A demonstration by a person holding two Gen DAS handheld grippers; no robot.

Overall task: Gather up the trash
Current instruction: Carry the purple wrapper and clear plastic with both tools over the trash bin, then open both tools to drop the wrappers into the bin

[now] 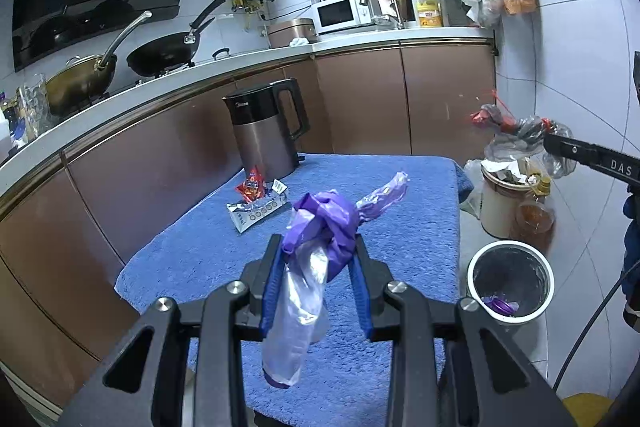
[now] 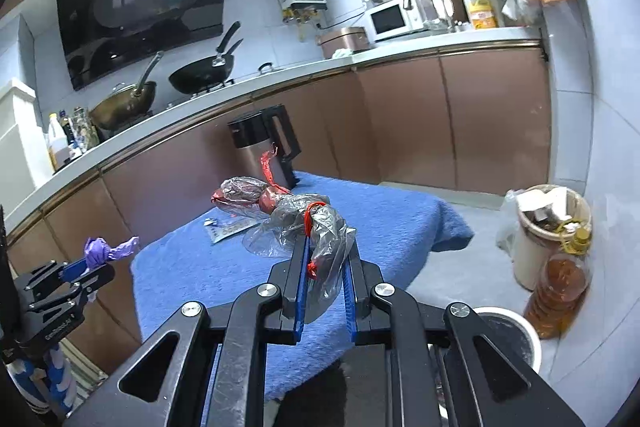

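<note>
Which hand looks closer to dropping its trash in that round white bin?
Probably the right gripper: its clear plastic bag hangs near the white bin. The left gripper, holding the purple bag, is over the blue towel.

A knotted purple plastic bag (image 1: 320, 227) hung pinched above the blue-covered desk (image 1: 400, 227), one twisted tail pointing to 2 o'clock. A crumpled clear bag with red ties (image 2: 316, 231) was likewise held up. A red wrapper (image 1: 252, 187) and a silver wrapper (image 1: 256, 211) lay flat at the desk's 10 o'clock. The white bin (image 1: 511, 281) stood on the floor at 3 o'clock.
</note>
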